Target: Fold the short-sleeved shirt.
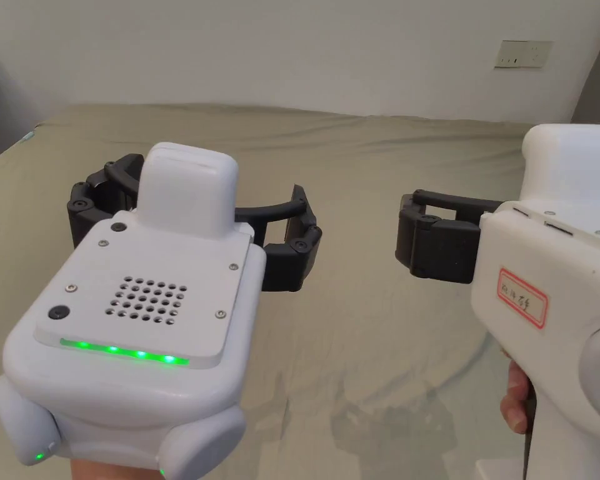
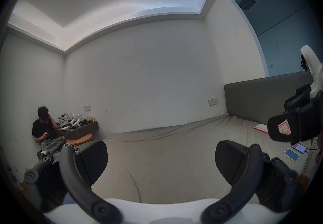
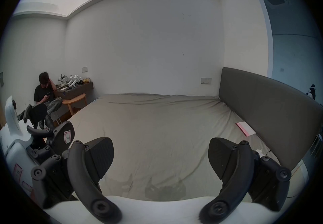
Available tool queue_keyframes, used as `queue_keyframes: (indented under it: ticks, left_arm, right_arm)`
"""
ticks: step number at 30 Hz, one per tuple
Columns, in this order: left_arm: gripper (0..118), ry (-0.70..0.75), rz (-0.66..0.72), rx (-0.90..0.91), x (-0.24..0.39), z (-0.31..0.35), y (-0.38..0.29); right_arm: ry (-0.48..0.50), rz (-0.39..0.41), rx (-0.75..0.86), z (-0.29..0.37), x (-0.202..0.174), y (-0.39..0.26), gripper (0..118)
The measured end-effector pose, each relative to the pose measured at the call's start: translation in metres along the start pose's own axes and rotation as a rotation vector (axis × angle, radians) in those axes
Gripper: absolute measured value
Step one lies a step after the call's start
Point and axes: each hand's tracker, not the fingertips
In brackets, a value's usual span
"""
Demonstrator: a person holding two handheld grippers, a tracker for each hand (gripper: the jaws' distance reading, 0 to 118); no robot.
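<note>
Both tools hang in the air above the bed (image 1: 367, 156), touching nothing. The left hand-held gripper (image 2: 160, 163) has its jaws spread wide and empty; the right hand-held gripper (image 3: 160, 159) is likewise wide apart and empty. The short-sleeved shirt cannot be made out on the olive sheet, so where it lies is unclear. As I judge it, the step in hand is finding the garment: keep the jaws apart, lower toward the bed, and pinch only shirt cloth, not the sheet.
</note>
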Motion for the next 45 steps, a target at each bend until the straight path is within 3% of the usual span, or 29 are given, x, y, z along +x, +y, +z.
queue_keyframes:
  ticks: [8, 16, 20, 22, 25, 27, 45]
  left_arm:
    - [118, -0.005, 0.002, -0.005, 0.002, 0.0, 0.0]
    - [118, -0.001, 0.0, 0.0, 0.002, 0.001, 0.002]
    - [118, 0.004, 0.004, 0.005, 0.003, 0.001, 0.002]
    - [118, 0.008, 0.006, 0.01, 0.004, 0.002, 0.002]
    - [118, 0.013, 0.012, 0.02, 0.004, 0.003, 0.003]
    - [118, 0.018, 0.015, 0.028, 0.005, 0.004, 0.003]
    - [118, 0.016, 0.013, 0.031, 0.006, 0.006, 0.004]
  right_arm:
    - [-0.016, 0.018, 0.0, -0.005, 0.001, -0.003, 112]
    - [0.042, -0.034, -0.032, -0.007, 0.008, -0.003, 112]
    - [-0.073, 0.107, 0.133, -0.006, -0.001, -0.015, 112]
    - [-0.054, 0.213, 0.246, -0.006, -0.001, -0.027, 112]
    - [-0.121, 0.252, 0.227, -0.007, -0.008, -0.034, 112]
    - [-0.106, 0.263, 0.254, -0.007, -0.01, -0.039, 112]
    - [-0.064, 0.225, 0.268, -0.006, -0.01, -0.039, 112]
